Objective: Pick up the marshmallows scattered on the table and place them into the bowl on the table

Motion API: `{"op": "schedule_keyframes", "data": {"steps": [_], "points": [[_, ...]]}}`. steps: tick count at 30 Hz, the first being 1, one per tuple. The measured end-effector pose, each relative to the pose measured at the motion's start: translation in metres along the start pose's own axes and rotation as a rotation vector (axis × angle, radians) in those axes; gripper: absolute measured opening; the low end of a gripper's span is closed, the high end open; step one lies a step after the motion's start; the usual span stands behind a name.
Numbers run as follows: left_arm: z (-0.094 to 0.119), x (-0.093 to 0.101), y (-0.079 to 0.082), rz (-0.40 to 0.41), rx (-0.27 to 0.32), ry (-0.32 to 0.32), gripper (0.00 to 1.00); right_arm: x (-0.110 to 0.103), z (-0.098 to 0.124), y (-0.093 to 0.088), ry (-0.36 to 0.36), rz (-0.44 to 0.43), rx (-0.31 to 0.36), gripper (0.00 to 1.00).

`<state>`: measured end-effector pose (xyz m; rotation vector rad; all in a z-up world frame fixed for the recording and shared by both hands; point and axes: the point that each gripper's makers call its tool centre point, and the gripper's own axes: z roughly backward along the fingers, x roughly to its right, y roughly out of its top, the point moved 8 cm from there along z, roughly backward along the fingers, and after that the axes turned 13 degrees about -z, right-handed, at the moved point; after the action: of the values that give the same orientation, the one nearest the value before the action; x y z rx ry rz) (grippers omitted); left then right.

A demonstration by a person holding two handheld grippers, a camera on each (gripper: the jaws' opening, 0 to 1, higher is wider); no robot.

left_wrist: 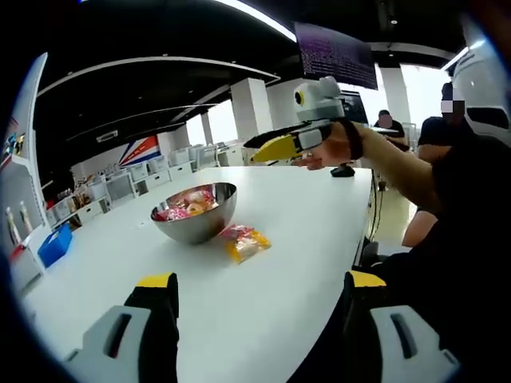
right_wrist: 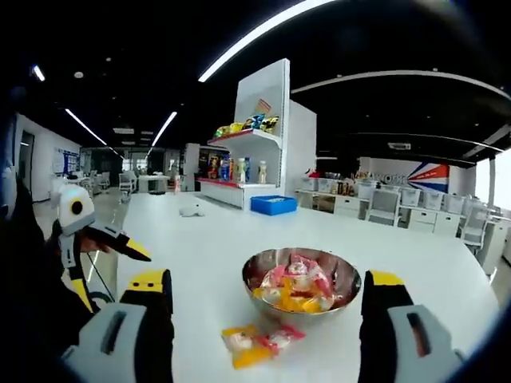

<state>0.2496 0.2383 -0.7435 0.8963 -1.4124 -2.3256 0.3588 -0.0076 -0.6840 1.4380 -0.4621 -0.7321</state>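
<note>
With both my grippers, left (left_wrist: 259, 299) and right (right_wrist: 267, 299), wide open and empty, I judge one packet of marshmallows (right_wrist: 257, 341) remains, lying just beside the filled steel bowl (right_wrist: 302, 286) on the white table (left_wrist: 319, 207), calling next for a descent onto it.

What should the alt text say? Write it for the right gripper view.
A steel bowl full of wrapped marshmallows sits on a white table, with one marshmallow packet lying just in front of it. The right gripper frames them with jaws open.
</note>
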Motion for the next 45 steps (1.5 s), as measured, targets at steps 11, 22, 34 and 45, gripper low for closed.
{"op": "schedule_keyframes", "data": {"steps": [11,22,34,45], "points": [[0.001,-0.001,-0.001,-0.001,0.001,0.006,0.83,-0.020,0.056,-0.016,-0.013,0.034,0.000,0.90],[0.002,0.000,0.000,-0.002,-0.001,0.008,0.83,-0.022,0.078,-0.044,0.053,-0.098,-0.044,0.89],[-0.008,0.006,-0.003,0.020,-0.017,-0.021,0.82,-0.025,0.080,-0.040,0.070,-0.085,-0.028,0.86],[-0.053,0.002,0.001,0.202,0.007,0.150,0.88,-0.029,0.076,-0.044,0.081,-0.091,-0.045,0.84]]}}
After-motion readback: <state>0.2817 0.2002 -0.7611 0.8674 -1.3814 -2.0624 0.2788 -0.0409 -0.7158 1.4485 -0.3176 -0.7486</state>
